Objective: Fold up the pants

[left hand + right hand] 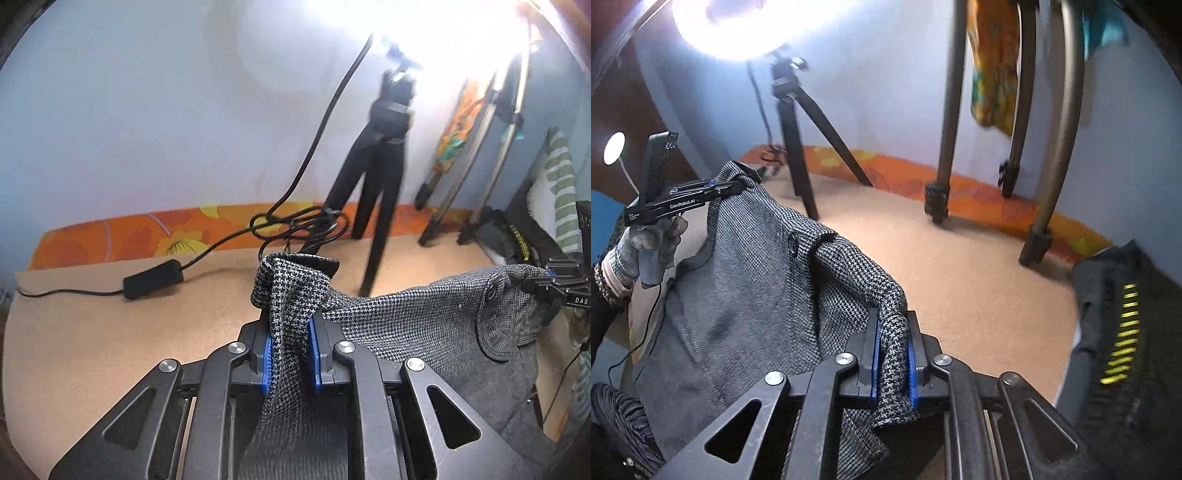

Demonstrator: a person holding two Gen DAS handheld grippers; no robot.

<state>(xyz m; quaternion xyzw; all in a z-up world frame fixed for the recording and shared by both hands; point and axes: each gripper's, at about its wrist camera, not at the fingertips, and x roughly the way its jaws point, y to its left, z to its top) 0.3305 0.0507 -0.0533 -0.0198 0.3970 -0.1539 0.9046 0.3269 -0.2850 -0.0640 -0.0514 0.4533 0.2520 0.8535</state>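
Observation:
Grey houndstooth pants (417, 325) hang stretched between my two grippers above the tan table. My left gripper (290, 350) is shut on one bunched corner of the waistband. My right gripper (893, 354) is shut on the other corner, with the cloth (768, 288) pinched between the blue pads. In the right wrist view the left gripper (738, 186), held by a gloved hand, grips the far corner. In the left wrist view the right gripper (535, 286) shows at the right edge on the cloth. A button (792, 242) shows on the waistband.
A black tripod (376, 177) stands at the back of the tan table (110, 332) with a coiled cable and power adapter (153, 282). Grey stand legs (942, 147) stand at the right. A black bag with yellow stripes (1123, 343) lies at the right edge.

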